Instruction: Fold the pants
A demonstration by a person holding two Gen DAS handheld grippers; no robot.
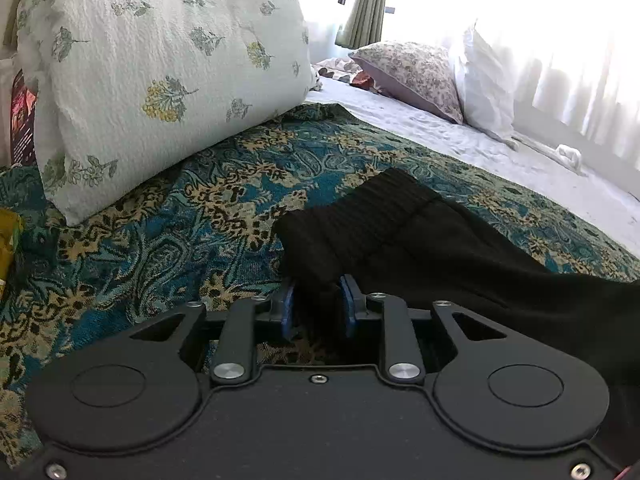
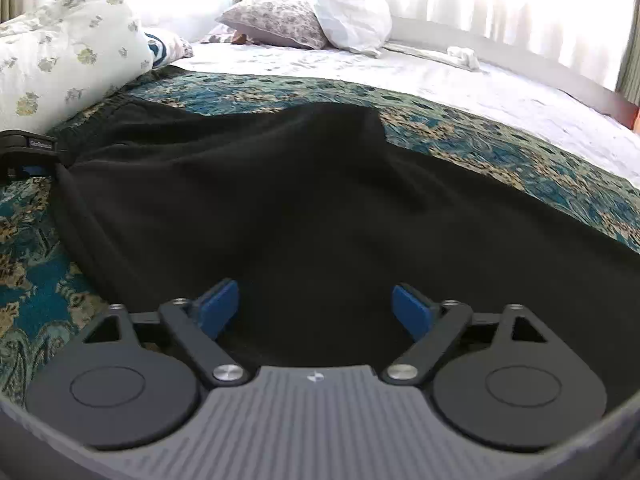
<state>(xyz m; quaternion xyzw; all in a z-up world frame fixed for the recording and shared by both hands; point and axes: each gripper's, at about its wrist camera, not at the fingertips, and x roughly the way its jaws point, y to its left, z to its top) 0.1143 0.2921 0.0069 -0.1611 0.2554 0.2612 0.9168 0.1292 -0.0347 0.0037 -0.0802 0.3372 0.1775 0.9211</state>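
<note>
Black pants (image 1: 400, 232) lie spread on a teal and gold patterned bedspread (image 1: 180, 220). Their ribbed waistband points toward the pillows. My left gripper (image 1: 319, 300) is shut on the near corner of the waistband, with black cloth pinched between its blue pads. In the right wrist view the pants (image 2: 260, 200) fill the middle, and the left gripper (image 2: 28, 156) shows at the far left edge, gripping the cloth. My right gripper (image 2: 316, 308) stands wide open low over the pants; the blue pads (image 2: 218, 306) sit apart and do not press on the fabric.
A big floral pillow (image 1: 160, 72) leans at the left, close to the waistband. Beyond the bedspread lies a white sheet (image 1: 480, 144) with a purple-patterned pillow (image 1: 412, 76) and a white one by the curtained window. A yellow-green item (image 1: 8, 240) sits at the left edge.
</note>
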